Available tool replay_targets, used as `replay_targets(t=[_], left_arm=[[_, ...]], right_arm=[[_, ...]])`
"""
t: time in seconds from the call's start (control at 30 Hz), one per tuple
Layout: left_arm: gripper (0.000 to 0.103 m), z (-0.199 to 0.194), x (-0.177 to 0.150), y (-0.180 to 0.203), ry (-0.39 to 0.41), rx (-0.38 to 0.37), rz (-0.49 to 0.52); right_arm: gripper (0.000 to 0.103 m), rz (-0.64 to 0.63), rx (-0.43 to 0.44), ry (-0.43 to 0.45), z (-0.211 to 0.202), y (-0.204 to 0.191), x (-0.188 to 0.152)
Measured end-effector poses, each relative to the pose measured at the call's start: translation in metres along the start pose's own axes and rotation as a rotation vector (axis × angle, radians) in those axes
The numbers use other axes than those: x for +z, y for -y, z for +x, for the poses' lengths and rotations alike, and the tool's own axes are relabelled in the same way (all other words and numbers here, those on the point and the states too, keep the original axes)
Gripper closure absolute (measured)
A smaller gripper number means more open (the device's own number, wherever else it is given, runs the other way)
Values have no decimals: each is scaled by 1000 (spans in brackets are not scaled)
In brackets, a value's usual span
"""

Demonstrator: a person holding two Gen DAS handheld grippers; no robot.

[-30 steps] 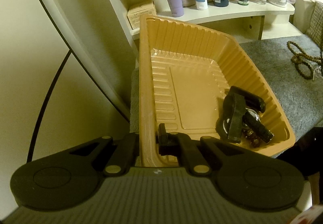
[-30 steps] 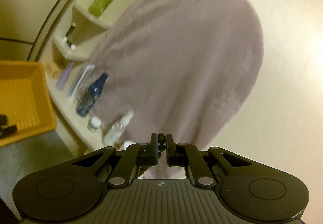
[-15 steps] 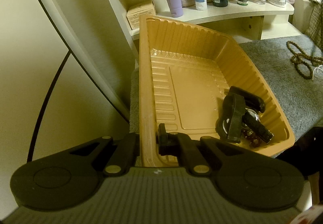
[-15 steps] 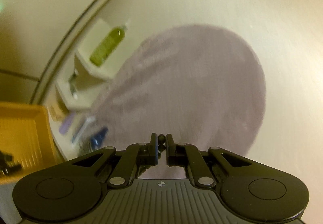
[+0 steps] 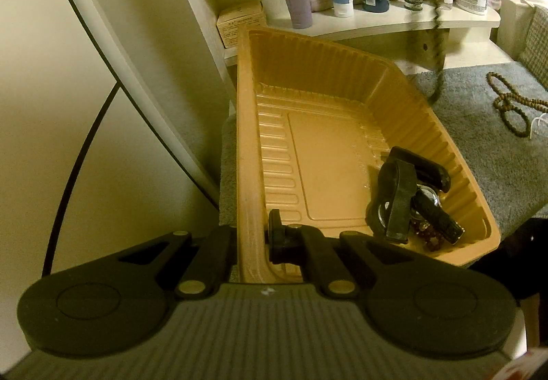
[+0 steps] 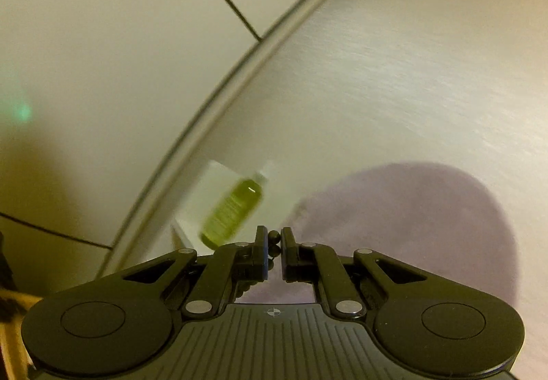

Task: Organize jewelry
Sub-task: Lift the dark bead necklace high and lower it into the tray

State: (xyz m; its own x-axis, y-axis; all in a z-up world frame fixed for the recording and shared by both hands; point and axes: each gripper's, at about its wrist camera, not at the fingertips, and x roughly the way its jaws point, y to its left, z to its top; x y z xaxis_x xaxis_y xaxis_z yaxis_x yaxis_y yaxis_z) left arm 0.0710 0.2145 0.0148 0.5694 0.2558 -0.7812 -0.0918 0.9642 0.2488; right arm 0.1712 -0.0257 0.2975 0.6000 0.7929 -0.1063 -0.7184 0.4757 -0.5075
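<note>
A dark bead strand (image 6: 273, 243) was pinched between the pads of the right gripper (image 6: 273, 251), its fingers clenched on a few beads with more of them dangling out of sight below. In the left wrist view the same strand (image 5: 435, 37) hung as a blurred vertical line in front of the shelf (image 5: 394, 20), its lower end just past the far right corner of the orange plastic tray (image 5: 250, 147). The right gripper itself pointed at a pale wall and a green bottle (image 6: 233, 212), both smeared by motion.

The tray sat on a grey felt mat (image 5: 479, 154). The left gripper (image 5: 251, 239) was clamped on the tray's near left rim, one finger outside the wall and one inside, apparently steadying it. In the tray's near right corner lay a watch with a black strap (image 5: 407, 198) and some small dark red beads (image 5: 430, 236). A second string of brown beads (image 5: 510, 109) lay loose on the mat, well apart from the tray.

The step in hand looked like carrying the lifted strand toward the tray. The next move would call for bringing the dangling length over the open tray floor, lowering it so it coils inside the walls, then letting go; the brown beads on the mat would remain to collect.
</note>
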Motion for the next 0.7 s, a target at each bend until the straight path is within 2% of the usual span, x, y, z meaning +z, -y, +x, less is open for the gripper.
replay_targets(t=[0.3, 0.4, 0.5, 0.7], left_arm=[[101, -1, 1, 0, 0, -3, -4], [101, -1, 1, 0, 0, -4, -3], [101, 0, 0, 0, -1, -4, -2], [101, 2, -1, -1, -1, -6, -11]], right_arm=[[96, -160, 315, -82, 54, -45, -20], [96, -300, 432, -80, 66, -67, -35], [96, -412, 480, -83, 78, -89, -52], [96, -490, 514, -125, 93, -119, -87]])
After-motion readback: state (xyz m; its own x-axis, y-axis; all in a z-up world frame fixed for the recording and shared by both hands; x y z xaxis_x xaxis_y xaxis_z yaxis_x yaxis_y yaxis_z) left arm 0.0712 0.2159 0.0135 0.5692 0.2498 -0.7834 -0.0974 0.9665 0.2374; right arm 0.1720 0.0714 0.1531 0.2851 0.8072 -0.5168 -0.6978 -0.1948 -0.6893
